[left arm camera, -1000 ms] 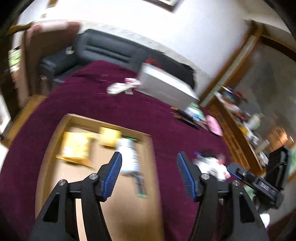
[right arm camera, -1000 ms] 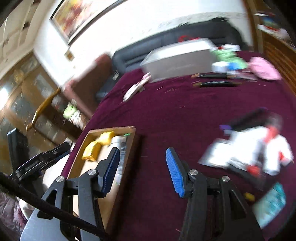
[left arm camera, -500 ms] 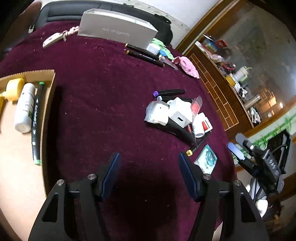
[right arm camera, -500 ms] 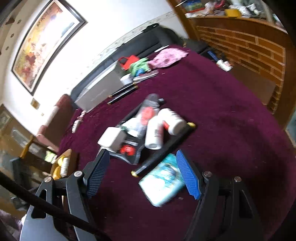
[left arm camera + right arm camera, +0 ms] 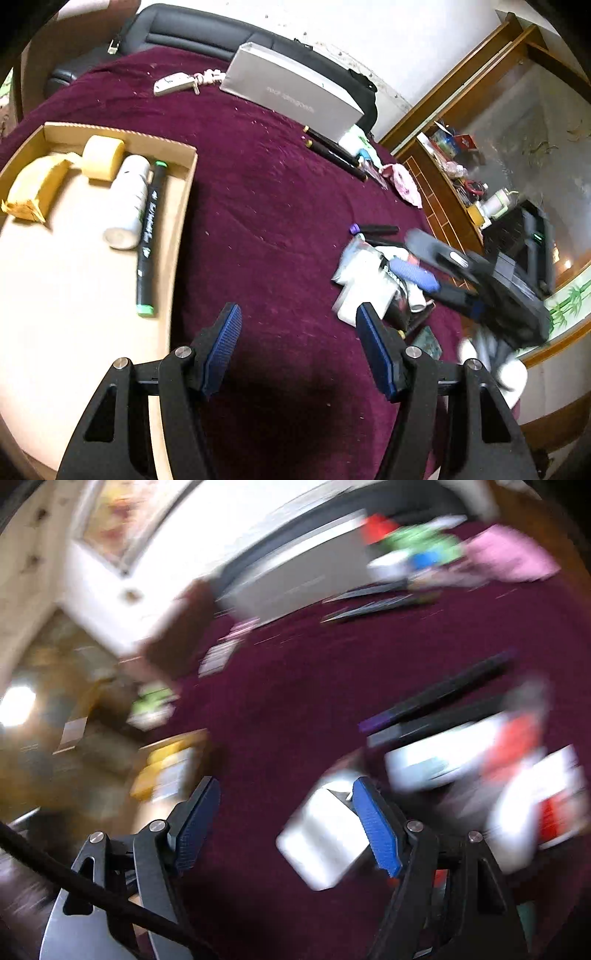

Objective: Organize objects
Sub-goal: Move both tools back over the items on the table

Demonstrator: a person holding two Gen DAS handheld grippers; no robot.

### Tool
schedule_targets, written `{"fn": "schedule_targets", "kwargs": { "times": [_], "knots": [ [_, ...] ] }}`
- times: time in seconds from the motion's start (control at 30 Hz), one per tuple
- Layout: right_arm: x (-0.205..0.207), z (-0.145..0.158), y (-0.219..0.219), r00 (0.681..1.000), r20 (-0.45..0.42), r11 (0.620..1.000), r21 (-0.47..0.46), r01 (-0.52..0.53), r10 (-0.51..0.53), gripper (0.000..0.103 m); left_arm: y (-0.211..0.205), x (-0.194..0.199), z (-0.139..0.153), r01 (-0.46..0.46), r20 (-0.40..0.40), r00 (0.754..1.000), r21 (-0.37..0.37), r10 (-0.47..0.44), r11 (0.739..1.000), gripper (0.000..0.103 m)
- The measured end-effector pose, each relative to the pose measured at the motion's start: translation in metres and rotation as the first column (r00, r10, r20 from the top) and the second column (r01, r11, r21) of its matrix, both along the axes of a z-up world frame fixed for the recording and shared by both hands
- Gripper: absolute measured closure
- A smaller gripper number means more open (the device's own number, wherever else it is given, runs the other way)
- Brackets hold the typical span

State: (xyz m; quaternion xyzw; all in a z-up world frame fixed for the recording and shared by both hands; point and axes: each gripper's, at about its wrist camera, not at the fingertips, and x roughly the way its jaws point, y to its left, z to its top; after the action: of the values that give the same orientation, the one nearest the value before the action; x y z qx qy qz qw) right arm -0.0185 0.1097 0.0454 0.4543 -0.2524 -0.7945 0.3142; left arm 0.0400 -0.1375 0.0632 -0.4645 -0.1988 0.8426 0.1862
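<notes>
The right gripper has swung down onto the loose pile right of the cardboard tray, jaws wider than before, empty. The left gripper hovers half-open, empty. Next pick looks imminent.

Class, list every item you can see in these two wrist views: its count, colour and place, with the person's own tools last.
cardboard tray: one, tan, left on the cloth
yellow items: two, far corner of the tray
bottle: one, white, lying in the tray
marker: one, black with green ends, beside the bottle
grey box: one, far edge of the cloth
pens: two, dark, before the grey box
pink cloth: one, far right
pile of small packets: mostly white, count unclear, right of centre
maroon cloth: one, covers the table
left gripper: one, black with blue pads, open, empty
right gripper: one, same colours, open, over the pile
</notes>
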Motion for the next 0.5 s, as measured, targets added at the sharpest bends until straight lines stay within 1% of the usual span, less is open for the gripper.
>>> {"fn": "schedule_targets", "kwargs": {
  "times": [0.03,0.07,0.1,0.17,0.2,0.27,0.3,0.37,0.4,0.5],
  "knots": [
    [0.006,0.002,-0.003,0.999,-0.007,0.999,-0.026,-0.032,0.032,0.028,0.000,0.000,0.000,0.003,-0.008,1.000,-0.009,-0.003,1.000,0.045],
    [0.010,0.005,-0.004,0.999,-0.025,0.999,-0.029,-0.036,0.035,0.028,0.002,0.000,-0.001,0.007,-0.015,1.000,-0.023,-0.008,1.000,0.045],
    [0.015,0.009,-0.001,0.999,-0.051,1.000,-0.010,-0.016,0.016,0.028,0.005,0.001,-0.002,0.016,-0.022,1.000,-0.046,-0.017,0.999,0.045],
    [0.021,0.012,0.011,0.992,-0.106,0.996,0.053,0.071,-0.065,0.028,0.013,0.006,-0.004,0.041,-0.035,0.998,-0.085,-0.044,0.996,0.045],
    [0.023,0.011,0.018,0.987,-0.124,0.992,0.068,0.108,-0.099,0.028,0.020,0.008,-0.005,0.059,-0.045,0.997,-0.123,-0.065,0.991,0.045],
    [0.027,0.009,0.037,0.973,-0.149,0.980,0.066,0.187,-0.176,0.028,0.035,0.011,-0.006,0.088,-0.067,0.992,-0.206,-0.103,0.975,0.045],
    [0.029,0.007,0.050,0.963,-0.159,0.971,0.056,0.231,-0.219,0.028,0.047,0.012,-0.006,0.103,-0.085,0.988,-0.258,-0.129,0.961,0.045],
    [0.031,0.001,0.067,0.948,-0.160,0.958,0.026,0.284,-0.276,0.028,0.068,0.010,-0.007,0.127,-0.110,0.979,-0.319,-0.170,0.939,0.045],
    [0.033,-0.004,0.078,0.941,-0.154,0.952,0.000,0.305,-0.302,0.028,0.076,0.009,-0.010,0.138,-0.116,0.976,-0.334,-0.186,0.932,0.045],
    [0.032,-0.010,0.093,0.934,-0.129,0.943,-0.028,0.332,-0.333,0.028,0.103,0.000,-0.015,0.159,-0.122,0.969,-0.369,-0.217,0.916,0.045]
  ]
}}
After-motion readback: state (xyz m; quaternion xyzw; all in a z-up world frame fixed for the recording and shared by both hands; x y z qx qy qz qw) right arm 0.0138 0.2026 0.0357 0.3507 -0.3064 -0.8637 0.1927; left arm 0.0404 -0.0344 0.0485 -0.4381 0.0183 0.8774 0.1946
